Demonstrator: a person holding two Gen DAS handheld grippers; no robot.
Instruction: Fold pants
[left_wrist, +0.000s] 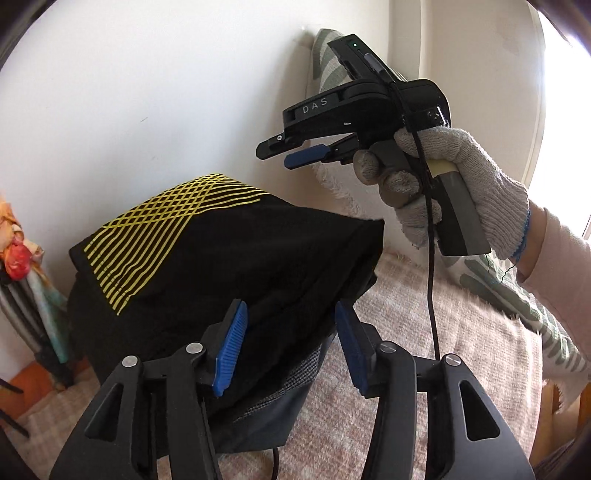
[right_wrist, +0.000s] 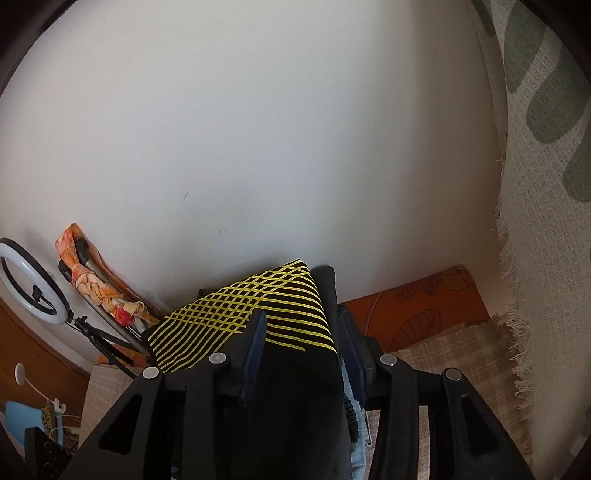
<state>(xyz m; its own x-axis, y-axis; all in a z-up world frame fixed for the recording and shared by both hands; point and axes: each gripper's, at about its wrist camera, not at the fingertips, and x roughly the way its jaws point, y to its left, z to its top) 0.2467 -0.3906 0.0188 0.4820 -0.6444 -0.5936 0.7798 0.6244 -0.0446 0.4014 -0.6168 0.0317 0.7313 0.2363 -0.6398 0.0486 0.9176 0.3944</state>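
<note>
Right now my left gripper (left_wrist: 288, 343) sits at the bottom centre of its view with its blue pads spread apart, open, and the folded black pants (left_wrist: 221, 266) with their yellow crisscross lines fill the space between and beyond them, at centre left. Whether the pads touch the fabric I cannot tell. The pants rest on a stack of folded clothes on a pinkish checked blanket (left_wrist: 443, 332). At upper right of that view my gloved right hand (left_wrist: 454, 184) holds my right gripper (left_wrist: 295, 155) raised in front of the white wall (left_wrist: 147, 92), its blue pad lying close against the black finger, apparently closed on nothing. A leaf-patterned pillow (left_wrist: 517, 295) leans at the right edge.
</note>
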